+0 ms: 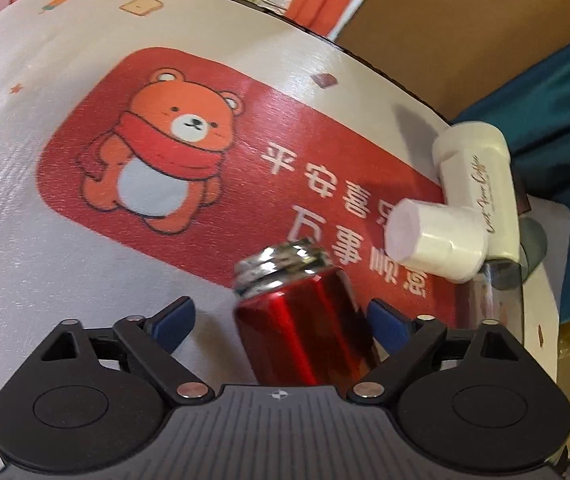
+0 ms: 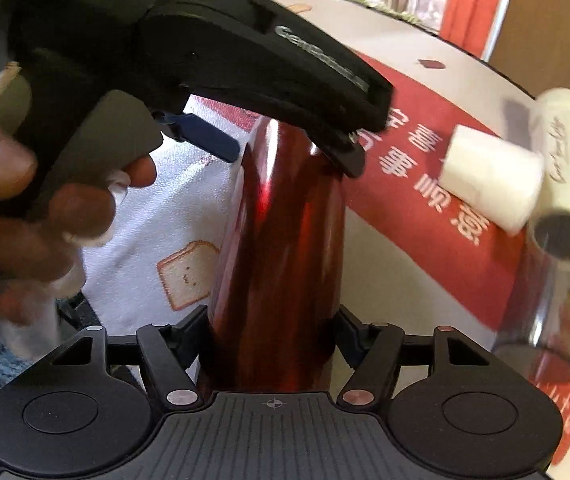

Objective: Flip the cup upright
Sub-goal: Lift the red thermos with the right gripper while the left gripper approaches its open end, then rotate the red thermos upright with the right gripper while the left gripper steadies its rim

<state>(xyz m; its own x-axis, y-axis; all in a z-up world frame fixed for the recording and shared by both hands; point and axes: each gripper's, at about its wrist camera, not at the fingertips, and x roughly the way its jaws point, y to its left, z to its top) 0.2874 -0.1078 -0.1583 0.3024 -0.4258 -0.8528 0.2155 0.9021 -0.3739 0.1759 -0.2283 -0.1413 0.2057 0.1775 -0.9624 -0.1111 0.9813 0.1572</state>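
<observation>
The cup is a shiny red metal flask (image 1: 305, 336) with a silver threaded mouth (image 1: 281, 264), tilted above the mat. In the left wrist view it stands between the blue pads of my left gripper (image 1: 281, 316), which is open, with a gap on the left side. In the right wrist view the red flask (image 2: 281, 248) fills the space between the fingers of my right gripper (image 2: 273, 336), which is shut on its lower body. The left gripper's black body (image 2: 245, 64) reaches over the flask's upper part.
A white round table mat (image 1: 25, 200) carries a red panel with a bear (image 1: 157, 152). A cream flask (image 1: 481, 188) and a white cap (image 1: 433, 236) lie on their sides at the right. A clear plastic cup (image 2: 557, 308) lies beside them. A cardboard box (image 1: 465, 20) stands behind.
</observation>
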